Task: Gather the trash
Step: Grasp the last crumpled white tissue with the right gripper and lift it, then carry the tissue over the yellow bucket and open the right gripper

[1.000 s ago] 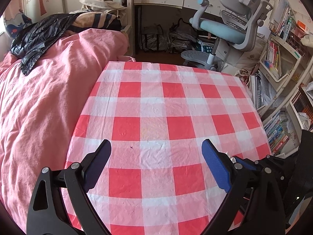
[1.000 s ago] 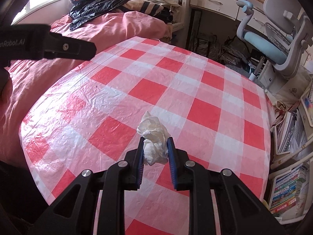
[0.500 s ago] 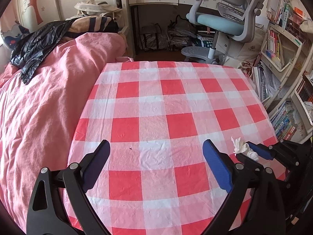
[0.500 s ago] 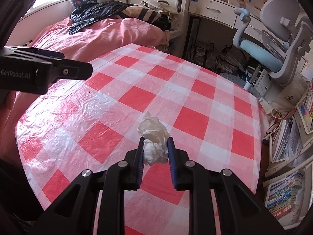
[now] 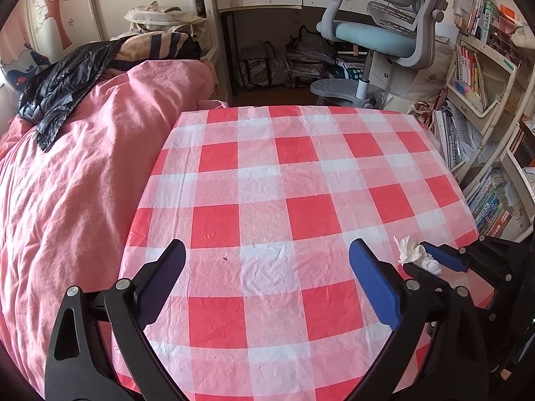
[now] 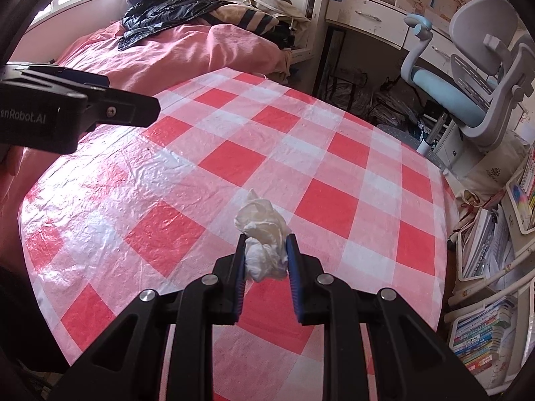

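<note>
Right gripper [image 6: 264, 256] is clamping a crumpled tissue [image 6: 264, 239] above the bench [image 6: 334, 153]; left gripper [image 5: 267, 267] jaws are standing wide apart.

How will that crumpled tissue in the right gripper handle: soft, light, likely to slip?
The crumpled tissue looks soft: it bulges above the right gripper fingers. Probably very light. Its creased surface likely resists slipping, though a loose flap might catch.

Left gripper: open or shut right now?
Open. The left gripper shows its two fingers spread wide over the checked tablecloth, with nothing between them.
</note>
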